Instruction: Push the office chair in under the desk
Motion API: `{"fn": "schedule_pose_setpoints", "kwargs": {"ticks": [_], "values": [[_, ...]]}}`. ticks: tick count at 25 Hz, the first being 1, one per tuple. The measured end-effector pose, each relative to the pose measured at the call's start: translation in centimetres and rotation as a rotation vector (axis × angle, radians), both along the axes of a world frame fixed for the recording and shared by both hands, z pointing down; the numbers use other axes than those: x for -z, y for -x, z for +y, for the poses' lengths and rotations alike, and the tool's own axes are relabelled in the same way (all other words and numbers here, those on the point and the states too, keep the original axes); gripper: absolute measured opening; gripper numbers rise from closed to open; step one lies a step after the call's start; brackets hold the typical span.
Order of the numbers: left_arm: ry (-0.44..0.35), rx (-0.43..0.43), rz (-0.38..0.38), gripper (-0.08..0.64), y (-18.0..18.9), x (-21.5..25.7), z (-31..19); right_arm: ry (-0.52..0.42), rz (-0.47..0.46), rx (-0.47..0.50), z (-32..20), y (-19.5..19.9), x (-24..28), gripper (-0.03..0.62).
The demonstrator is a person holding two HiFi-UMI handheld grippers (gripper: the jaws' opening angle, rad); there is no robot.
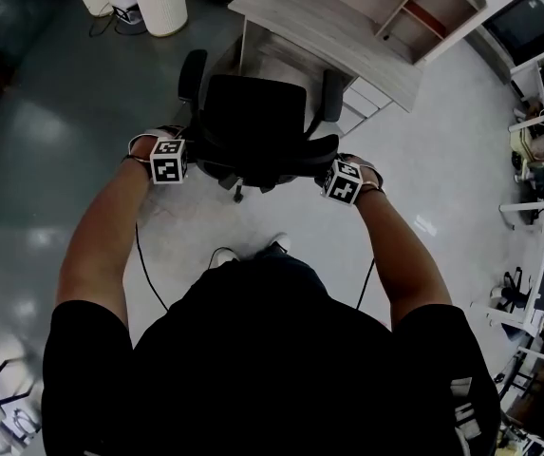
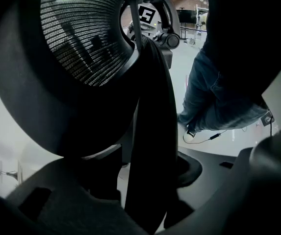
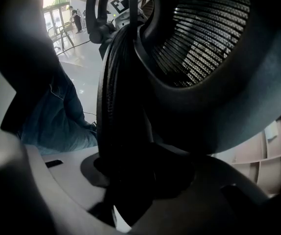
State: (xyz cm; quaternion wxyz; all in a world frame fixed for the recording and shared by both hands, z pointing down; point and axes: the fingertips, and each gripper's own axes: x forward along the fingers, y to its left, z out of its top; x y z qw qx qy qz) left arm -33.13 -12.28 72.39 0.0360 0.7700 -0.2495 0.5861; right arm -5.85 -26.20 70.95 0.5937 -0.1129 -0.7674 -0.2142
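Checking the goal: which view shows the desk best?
The head view: the desk shows from above, beyond the office chair. The right gripper view catches only shelving at its edge; the left gripper view shows none.

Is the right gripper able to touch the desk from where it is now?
Probably not yet. The right gripper is shut on the backrest of the office chair, and the whole chair lies between it and the desk, so the desk looks too far ahead.
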Motion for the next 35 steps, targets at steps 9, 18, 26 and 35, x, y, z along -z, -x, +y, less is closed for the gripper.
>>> {"fn": "schedule_pose_setpoints", "kwargs": {"ticks": [9,18,26,35], "values": [[0.02,-0.014,-0.005,0.269,0.3,-0.1,-3.7,0.013,0.022,-0.025,-2.4,-0.6,-0.4,0.173],[-0.009,0.001,-0.006,0.275,1.6,-0.1,-6.8,0.025,0.023,-0.058,-3.4,0.0,-0.1,0.172],[-0.016,-0.031,-0.004,0.27,4.3,-0.3,-9.3,0.003,0.01,-0.135,-3.5,1.5,0.0,0.16],[-0.004,-0.141,-0.002,0.255,7.4,0.2,-10.4,-0.028,-0.017,-0.233,-2.0,4.5,0.0,0.14]]}}
